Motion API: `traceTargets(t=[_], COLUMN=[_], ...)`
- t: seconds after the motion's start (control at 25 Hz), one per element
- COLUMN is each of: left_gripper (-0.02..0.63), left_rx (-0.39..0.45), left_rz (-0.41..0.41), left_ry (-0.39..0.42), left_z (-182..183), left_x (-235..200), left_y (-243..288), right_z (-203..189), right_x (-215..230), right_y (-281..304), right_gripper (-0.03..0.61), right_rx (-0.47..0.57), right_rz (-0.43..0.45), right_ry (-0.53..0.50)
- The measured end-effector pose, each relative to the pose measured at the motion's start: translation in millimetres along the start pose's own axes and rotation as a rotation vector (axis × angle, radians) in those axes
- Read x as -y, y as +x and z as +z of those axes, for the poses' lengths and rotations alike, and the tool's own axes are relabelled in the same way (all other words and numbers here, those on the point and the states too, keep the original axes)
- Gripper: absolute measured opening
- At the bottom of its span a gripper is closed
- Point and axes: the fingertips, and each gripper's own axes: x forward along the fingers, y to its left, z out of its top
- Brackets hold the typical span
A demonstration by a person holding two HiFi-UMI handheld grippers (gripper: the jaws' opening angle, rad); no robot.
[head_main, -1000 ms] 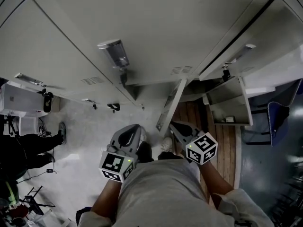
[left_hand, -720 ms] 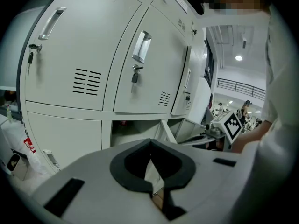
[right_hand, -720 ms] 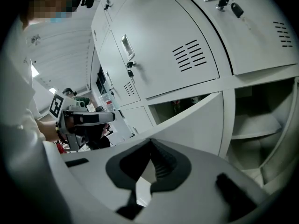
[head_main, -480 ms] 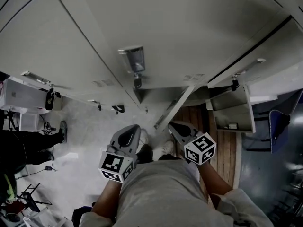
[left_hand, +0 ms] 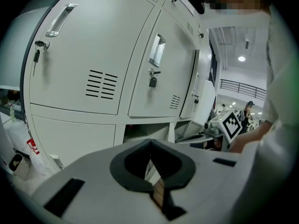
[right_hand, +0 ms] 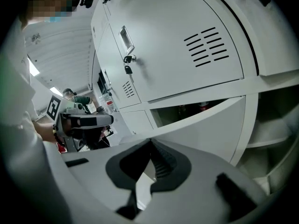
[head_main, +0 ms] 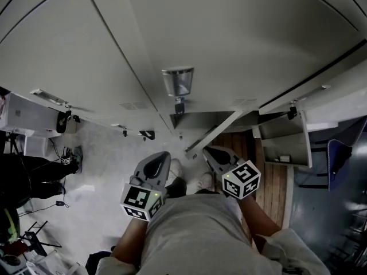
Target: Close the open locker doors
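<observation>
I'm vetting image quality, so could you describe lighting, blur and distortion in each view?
Head view: dim, even light; lockers bowed by the wide lens. Left gripper view: fisheye with dark corners, a ceiling light blown out, the left gripper soft up close. Right gripper view: same bend, locker vents crisp, the right gripper blurred near the lens.

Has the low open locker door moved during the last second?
Yes. The open door has swung toward the locker front, leaving a narrower angle; it is not yet shut.
</observation>
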Motion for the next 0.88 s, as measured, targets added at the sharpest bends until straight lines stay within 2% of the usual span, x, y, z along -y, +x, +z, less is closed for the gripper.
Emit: traceTargets(t=[0.88], left_gripper=[0.015], left_rx=[-0.021], left_rz=[-0.055], left_ry=[0.060], left_z=[21], left_x=[-54], left_y=[16], right_z=[33], right_x=[11], right_y=[49], right_gripper=[0.028], right_rx=[0.060], right_rz=[-0.067], right_ry=[0.032])
